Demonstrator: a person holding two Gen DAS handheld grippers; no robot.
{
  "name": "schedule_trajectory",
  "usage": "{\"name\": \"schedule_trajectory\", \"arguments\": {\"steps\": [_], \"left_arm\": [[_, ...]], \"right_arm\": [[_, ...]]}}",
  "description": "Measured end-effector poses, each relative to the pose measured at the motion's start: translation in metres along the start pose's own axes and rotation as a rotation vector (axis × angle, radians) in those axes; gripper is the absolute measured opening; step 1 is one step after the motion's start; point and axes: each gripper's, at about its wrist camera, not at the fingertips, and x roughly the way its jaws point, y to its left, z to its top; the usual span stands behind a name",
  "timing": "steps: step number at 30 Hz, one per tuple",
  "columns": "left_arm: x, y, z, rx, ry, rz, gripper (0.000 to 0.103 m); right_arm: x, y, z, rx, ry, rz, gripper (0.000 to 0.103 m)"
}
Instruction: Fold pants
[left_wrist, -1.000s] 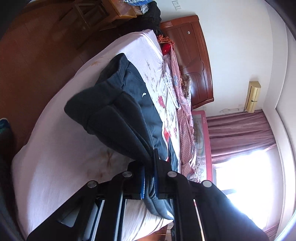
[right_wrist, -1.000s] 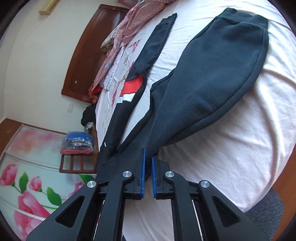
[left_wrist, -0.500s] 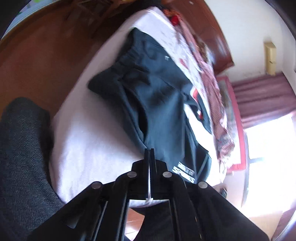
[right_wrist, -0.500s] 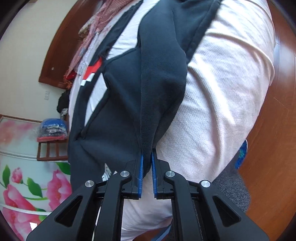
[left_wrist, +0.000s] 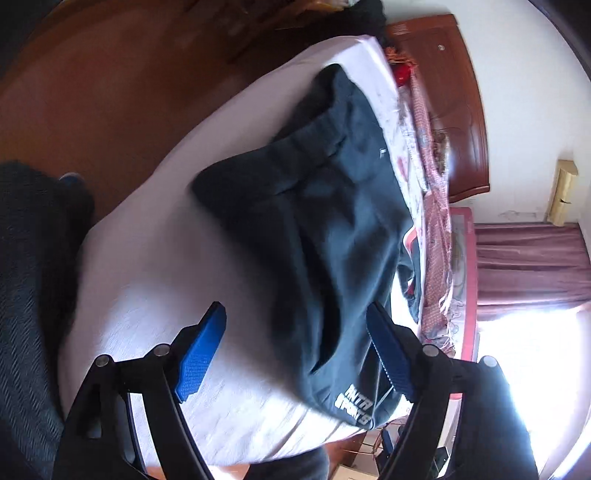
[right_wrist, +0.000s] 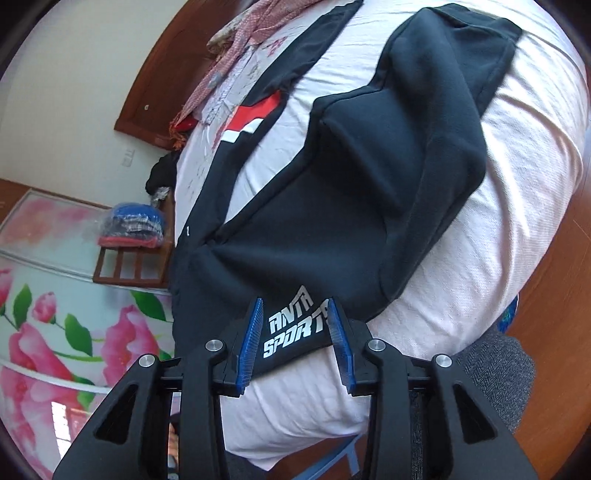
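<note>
Now folded pants (right_wrist: 362, 192) lie lengthwise along the bed (right_wrist: 517, 236), both jaws released, empty.

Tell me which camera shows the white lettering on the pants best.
The right wrist view: the white lettering sits sharp and nearly upright between the open right gripper fingers. The left wrist view shows the same lettering small, tilted and partly cut off.

Pale pink bed (right_wrist: 480, 280) carries dark pants (right_wrist: 369, 192) and a patterned cloth (left_wrist: 436, 206)
</note>
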Motion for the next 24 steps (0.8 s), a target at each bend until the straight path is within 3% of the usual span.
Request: {"name": "schedule_trajectory", "arguments": {"steps": [2, 3, 4, 5, 8, 13, 19, 21, 22, 24], "left_arm": [[0.012, -0.003, 0.008, 0.005, -0.009, -0.008, 0.072], [0.019, -0.003, 0.012, 0.020, -0.006, 0.009, 0.036], [0.024, 0.000, 0.017, 0.013, 0.001, 0.043, 0.017], [0.025, 0.000, 0.013, -0.006, 0.002, 0.044, 0.008], [0.011, -0.023, 0.005, 0.084, -0.052, 0.053, 0.006], [-0.026, -0.042, -0.006, 0.141, -0.046, 0.011, 0.006], [-0.044, -0.010, -0.024, 0.126, -0.011, 0.103, 0.007], [-0.026, -0.005, -0.017, 0.123, -0.015, 0.189, 0.027], [-0.020, -0.002, -0.015, 0.109, -0.015, 0.245, 0.031], [-0.018, -0.004, -0.019, 0.088, 0.000, 0.252, 0.038]], "right_arm": [[0.002, 0.006, 0.000, -0.019, -0.005, 0.013, 0.036], [0.001, 0.009, -0.001, -0.022, -0.016, 0.005, 0.036], [0.000, 0.009, -0.001, -0.024, -0.019, 0.012, 0.036], [-0.002, 0.008, 0.000, -0.024, -0.025, 0.013, 0.036], [-0.012, 0.001, 0.001, -0.011, -0.038, 0.003, 0.036], [-0.032, -0.018, 0.007, 0.012, -0.078, -0.032, 0.036], [-0.048, -0.049, 0.018, 0.055, -0.106, -0.101, 0.036], [-0.057, -0.066, 0.030, 0.072, -0.149, -0.148, 0.036], [-0.064, -0.077, 0.039, 0.100, -0.181, -0.173, 0.036], [-0.081, -0.101, 0.061, 0.183, -0.266, -0.203, 0.036]]}}
